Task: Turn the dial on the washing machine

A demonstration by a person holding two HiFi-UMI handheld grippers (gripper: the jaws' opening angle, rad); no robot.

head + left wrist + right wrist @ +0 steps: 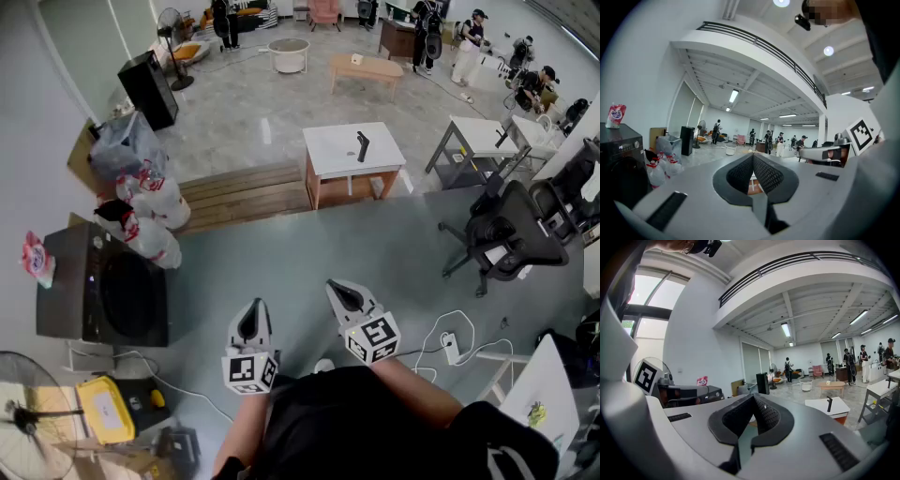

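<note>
Left gripper (251,319): held close before the person's body, jaws clenched together, nothing between them. Right gripper (343,292): just beside it, likewise closed and empty. Washing machine (103,295): stands on the floor off to the left, well apart from both grippers (its dial cannot be made out), with a pink pouch (36,258) on top. Farther on are tied white bags (155,214), then a white table (337,155).

A white table (333,155) stands at my twelve o'clock, a black office chair (511,230) at two o'clock.
</note>
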